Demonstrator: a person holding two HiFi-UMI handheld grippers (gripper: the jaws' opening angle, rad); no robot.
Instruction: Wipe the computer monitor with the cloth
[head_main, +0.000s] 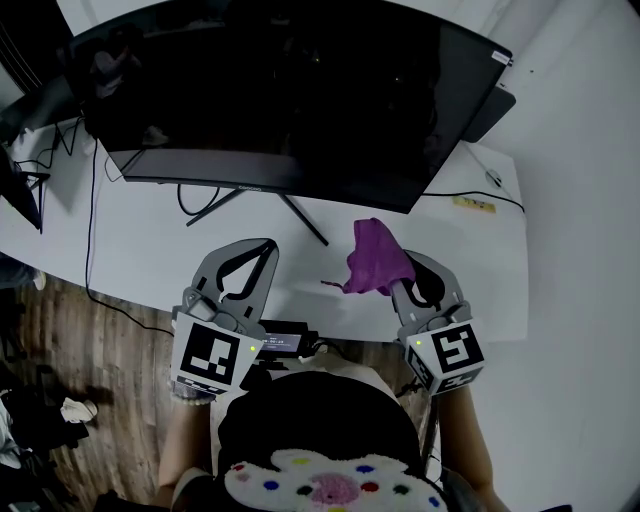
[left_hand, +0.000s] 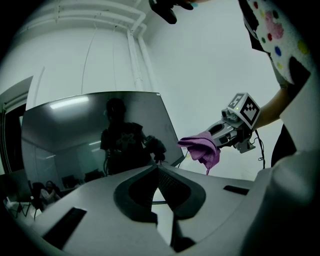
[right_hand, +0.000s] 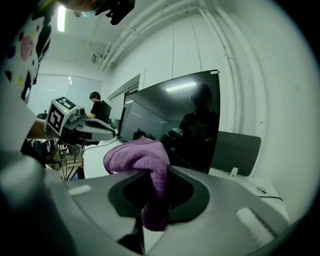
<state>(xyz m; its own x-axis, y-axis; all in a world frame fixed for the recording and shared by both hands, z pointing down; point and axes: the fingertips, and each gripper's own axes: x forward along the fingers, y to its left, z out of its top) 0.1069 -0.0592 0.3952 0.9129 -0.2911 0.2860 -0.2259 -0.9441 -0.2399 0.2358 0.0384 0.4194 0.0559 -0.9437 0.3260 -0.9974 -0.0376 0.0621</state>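
A large dark monitor (head_main: 290, 90) stands switched off on the white desk (head_main: 130, 240), seen also as the monitor (right_hand: 175, 120) in the right gripper view. My right gripper (head_main: 392, 278) is shut on a purple cloth (head_main: 372, 260), which bunches up above its jaws a little short of the screen's lower edge; the cloth (right_hand: 145, 165) hangs through the jaws. My left gripper (head_main: 268, 243) is shut with nothing in it, near the monitor's stand (head_main: 255, 200). The left gripper view shows the cloth (left_hand: 202, 150) and the monitor (left_hand: 95, 135).
Cables (head_main: 90, 190) trail across the desk's left side and a second dark screen (head_main: 25, 190) sits at the far left. A small black device (head_main: 285, 338) lies at the desk's near edge. Wooden floor (head_main: 80, 350) shows below left, a white wall (head_main: 580, 200) to the right.
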